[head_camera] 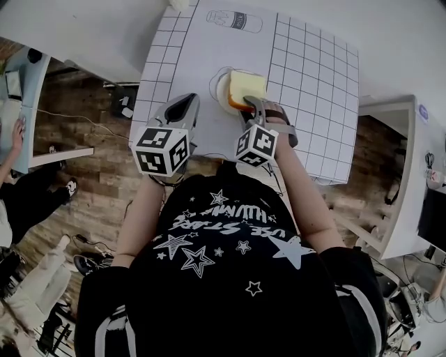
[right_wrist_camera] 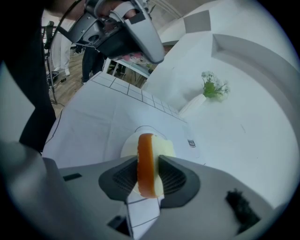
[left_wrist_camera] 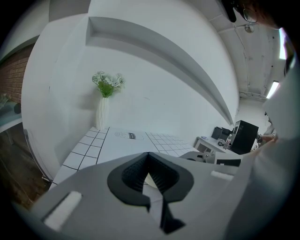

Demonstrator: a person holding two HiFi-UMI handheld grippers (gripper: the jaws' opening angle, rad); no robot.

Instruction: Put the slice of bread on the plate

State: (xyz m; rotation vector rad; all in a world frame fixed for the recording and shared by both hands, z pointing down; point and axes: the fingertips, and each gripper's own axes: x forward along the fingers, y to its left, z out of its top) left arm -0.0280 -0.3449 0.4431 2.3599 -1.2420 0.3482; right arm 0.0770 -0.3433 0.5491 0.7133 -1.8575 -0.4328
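Black shirt (head_camera: 230,279) printed with white stars fills the bottom of the head view, and two bare forearms reach up the frame from it. Above them sit the marker cubes, one at centre left (head_camera: 162,150) and one just right of centre (head_camera: 256,145). Past the left cube, the left hand-held gripper (head_camera: 187,100) hangs over the near edge of the table (head_camera: 313,77); in its own view (left_wrist_camera: 149,154) the two dark pads meet at their tips and nothing is between them. The right hand-held gripper (head_camera: 247,104) points down and up-frame to the slice of bread (head_camera: 247,87) and grips its near, orange-crusted edge. In the right gripper view (right_wrist_camera: 147,161) the slice (right_wrist_camera: 146,159) stands edgewise between the jaws with a pad against each face. The slice is over the white plate (head_camera: 223,94), covering its right part, in the upper middle of the head view; the plate's rim (right_wrist_camera: 129,147) shows behind the crust in the right gripper view. Whether the slice rests on the plate cannot be told. The plate is within a drawn circle on the table's plain white middle strip, with black-lined grids to either side. Farther up the frame a bottle outline (head_camera: 235,19) is drawn on the table. At the far edge a white vase of small flowers (left_wrist_camera: 102,112) stands against the wall.
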